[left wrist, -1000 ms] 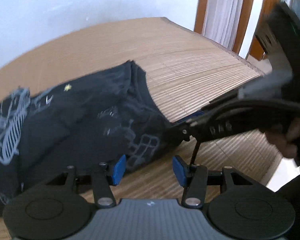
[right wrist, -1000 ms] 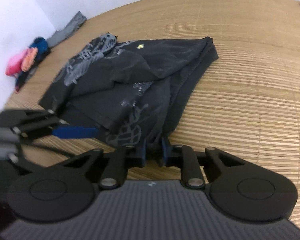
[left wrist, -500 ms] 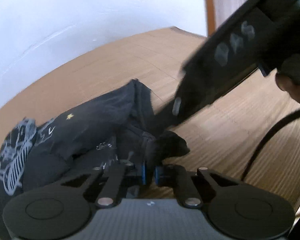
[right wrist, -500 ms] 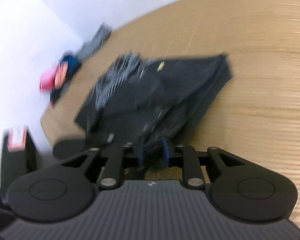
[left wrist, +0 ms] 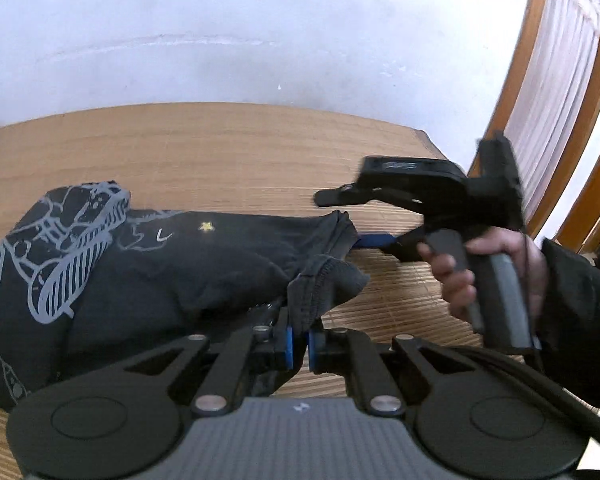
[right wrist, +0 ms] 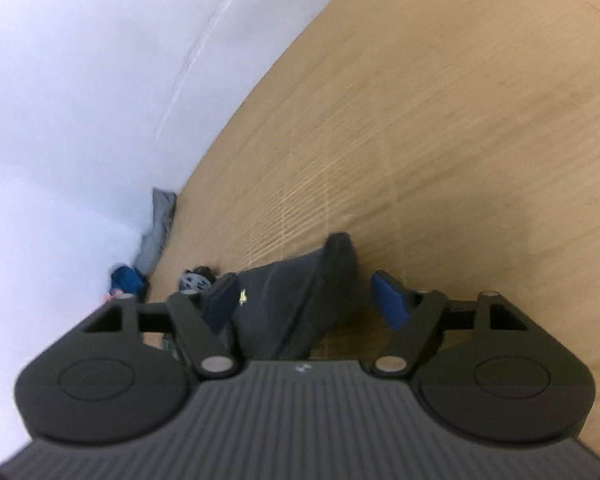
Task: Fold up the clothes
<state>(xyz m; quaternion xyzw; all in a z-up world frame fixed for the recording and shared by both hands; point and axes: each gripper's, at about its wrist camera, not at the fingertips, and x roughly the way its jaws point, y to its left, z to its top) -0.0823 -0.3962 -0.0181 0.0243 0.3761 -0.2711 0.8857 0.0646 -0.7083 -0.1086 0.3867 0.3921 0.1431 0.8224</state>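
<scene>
A black shirt (left wrist: 148, 264) with a grey print and a small yellow star lies crumpled on the bamboo mat (left wrist: 228, 152). My left gripper (left wrist: 299, 346) is shut on a stitched hem of the shirt, which bunches up just above the blue pads. In the left wrist view a hand (left wrist: 496, 256) holds my right gripper (left wrist: 338, 220) at the shirt's right edge, jaws apart. In the right wrist view the right gripper (right wrist: 304, 302) is open, and a fold of the black shirt (right wrist: 300, 300) lies between its blue pads (right wrist: 388, 300) without being pinched.
A white wall backs the mat. A small heap of grey, blue and pink clothes (right wrist: 148, 256) sits in the far corner. A wooden door frame with a pale curtain (left wrist: 548, 80) stands at the right. Bare mat stretches beyond the shirt.
My left gripper went from open to shut on the shirt's hem. My right gripper, shut on the shirt before, has let go and opened, and its view has swung toward the wall.
</scene>
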